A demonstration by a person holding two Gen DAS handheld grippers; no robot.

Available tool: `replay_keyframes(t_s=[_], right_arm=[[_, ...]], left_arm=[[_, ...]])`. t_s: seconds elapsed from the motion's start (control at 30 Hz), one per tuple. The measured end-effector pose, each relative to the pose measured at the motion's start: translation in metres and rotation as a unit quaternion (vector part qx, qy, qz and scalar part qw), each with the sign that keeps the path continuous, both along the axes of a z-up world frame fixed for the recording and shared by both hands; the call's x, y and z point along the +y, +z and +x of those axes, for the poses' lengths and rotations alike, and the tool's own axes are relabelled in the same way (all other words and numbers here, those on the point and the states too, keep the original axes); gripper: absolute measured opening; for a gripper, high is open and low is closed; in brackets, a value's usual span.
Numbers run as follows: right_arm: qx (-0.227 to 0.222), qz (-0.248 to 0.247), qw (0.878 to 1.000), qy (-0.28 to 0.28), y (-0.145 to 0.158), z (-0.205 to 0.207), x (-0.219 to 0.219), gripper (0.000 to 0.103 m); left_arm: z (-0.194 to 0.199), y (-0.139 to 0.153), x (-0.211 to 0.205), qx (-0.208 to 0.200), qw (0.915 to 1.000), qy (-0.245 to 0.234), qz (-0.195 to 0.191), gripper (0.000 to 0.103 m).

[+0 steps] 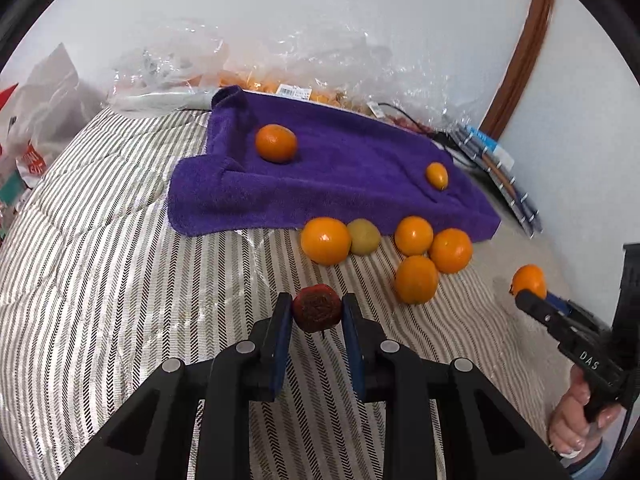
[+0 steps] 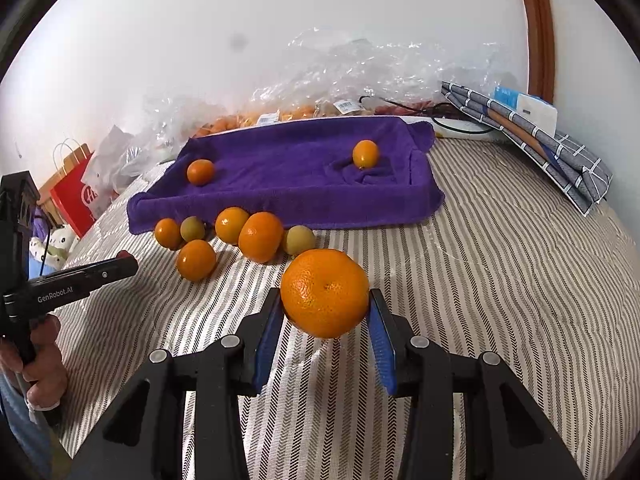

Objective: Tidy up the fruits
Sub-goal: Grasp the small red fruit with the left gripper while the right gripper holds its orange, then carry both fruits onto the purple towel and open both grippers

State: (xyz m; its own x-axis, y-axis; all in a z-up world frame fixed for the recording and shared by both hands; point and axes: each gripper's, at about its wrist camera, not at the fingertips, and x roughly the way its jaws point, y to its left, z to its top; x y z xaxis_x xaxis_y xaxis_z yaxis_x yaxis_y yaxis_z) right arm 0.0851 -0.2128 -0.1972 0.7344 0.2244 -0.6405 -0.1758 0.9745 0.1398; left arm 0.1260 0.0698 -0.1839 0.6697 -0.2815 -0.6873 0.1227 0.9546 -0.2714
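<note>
1. Towel lies far on the bed, two fruits on it, one left, one right.
2. Fruit cluster just before the towel's near-left edge.
3. Plastic bags behind the towel, against the wall.
4. Folded cloth far right.

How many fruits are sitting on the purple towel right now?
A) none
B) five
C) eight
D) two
D: only two orange fruits lie on the purple towel, one toward its left end and one toward its right, while the other loose fruits sit on the striped bedcover in front.
</note>
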Motion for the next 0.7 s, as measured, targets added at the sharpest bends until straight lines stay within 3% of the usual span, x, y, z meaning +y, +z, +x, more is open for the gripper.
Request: replay_keyframes(t_s=[0.3,0.47,0.7], right_arm=[[0.008,0.037,0.999,-0.012,0.002,0.004,-0.012,0.042],[-0.003,0.020,1.000,-0.016,0.021,0.012,-0.013,0.042],[-0.051,0.006,0.999,-0.009,0.067,0.043,-0.007,0.042]], left_arm=[[-0.006,0.011,0.001,-0.018,0.9998,-0.001,-0.009,0.024],[-0.014,0.047,0.009,-0.050,0.9983,0.001,-0.029,0.024],[0.015,0.095,0.007,-0.087,0.9957,0.026,0.018,0.024]])
